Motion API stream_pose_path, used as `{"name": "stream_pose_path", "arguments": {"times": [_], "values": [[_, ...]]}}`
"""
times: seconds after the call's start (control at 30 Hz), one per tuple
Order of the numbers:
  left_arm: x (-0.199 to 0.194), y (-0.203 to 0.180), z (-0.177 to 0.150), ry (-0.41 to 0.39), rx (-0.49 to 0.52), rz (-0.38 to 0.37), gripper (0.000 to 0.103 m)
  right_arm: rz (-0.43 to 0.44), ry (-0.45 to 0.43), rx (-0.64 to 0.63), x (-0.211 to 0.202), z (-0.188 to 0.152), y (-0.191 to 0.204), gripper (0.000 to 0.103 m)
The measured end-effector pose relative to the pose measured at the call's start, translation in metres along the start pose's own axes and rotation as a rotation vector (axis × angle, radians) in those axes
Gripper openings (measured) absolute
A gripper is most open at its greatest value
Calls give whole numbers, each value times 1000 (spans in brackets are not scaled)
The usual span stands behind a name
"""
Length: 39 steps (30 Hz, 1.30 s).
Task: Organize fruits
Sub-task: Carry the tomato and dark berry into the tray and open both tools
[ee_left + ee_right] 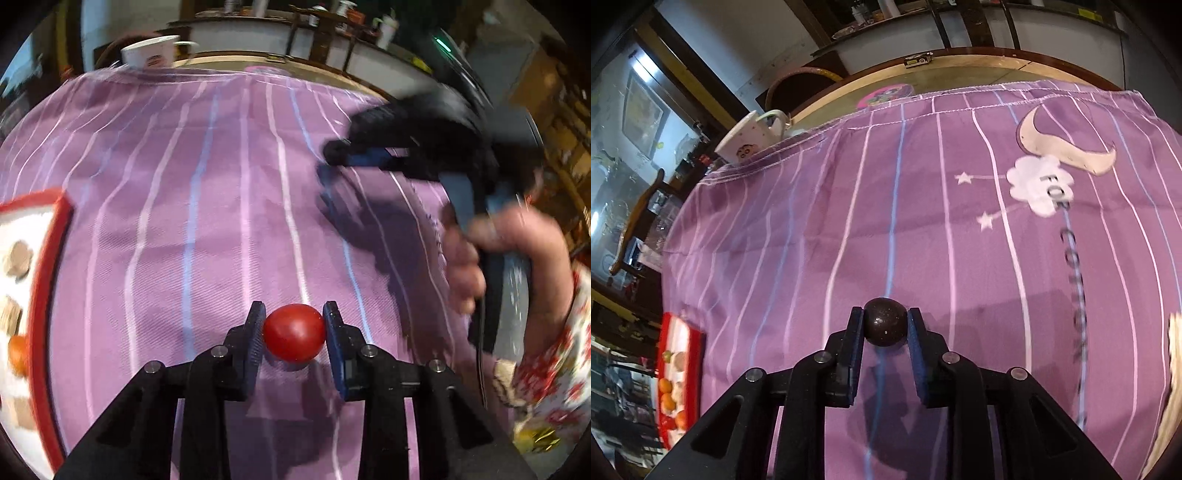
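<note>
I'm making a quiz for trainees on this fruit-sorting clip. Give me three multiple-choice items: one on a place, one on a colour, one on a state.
1. Where does the red-rimmed tray lie from the right gripper?
A. to its left
B. to its right
C. under it

2. What colour is the round fruit in the left gripper?
A. green
B. red
C. yellow

3. How are the right gripper's fingers?
A. wide open, empty
B. hidden
C. closed on a dark round fruit

Answers: 1 A, the tray sits at the left edge of the right wrist view. 2 B, it shows plainly red. 3 C, both fingers press the fruit's sides.
</note>
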<state>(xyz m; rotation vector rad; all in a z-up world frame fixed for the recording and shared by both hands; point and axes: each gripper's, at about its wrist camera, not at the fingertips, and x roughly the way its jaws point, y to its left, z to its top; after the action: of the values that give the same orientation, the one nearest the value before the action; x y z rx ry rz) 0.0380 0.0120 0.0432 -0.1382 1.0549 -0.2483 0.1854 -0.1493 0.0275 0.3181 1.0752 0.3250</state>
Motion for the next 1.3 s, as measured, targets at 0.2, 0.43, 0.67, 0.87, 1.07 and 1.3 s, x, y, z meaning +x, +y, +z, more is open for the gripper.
{"name": "stream_pose_path", "arguments": {"times": [0.2, 0.43, 0.67, 0.87, 1.07, 1.3], "values": [[-55, 61, -13, -50, -130, 7, 31, 49, 12, -13, -24, -32, 39, 25], [-103, 156, -32, -88, -205, 135, 31, 124, 54, -94, -28, -70, 136, 25], [-113, 245, -22, -70, -205, 275, 31, 192, 102, -158, -4, -101, 232, 26], [-101, 290, -6, -49, -218, 272, 31, 156, 124, -227, 35, -113, 290, 26], [-79, 300, -4, 8, -208, 235, 31, 75, 153, -224, 70, -120, 296, 26], [-79, 306, -7, 1, -221, 214, 56, 55, 153, -199, 80, -120, 296, 28]]}}
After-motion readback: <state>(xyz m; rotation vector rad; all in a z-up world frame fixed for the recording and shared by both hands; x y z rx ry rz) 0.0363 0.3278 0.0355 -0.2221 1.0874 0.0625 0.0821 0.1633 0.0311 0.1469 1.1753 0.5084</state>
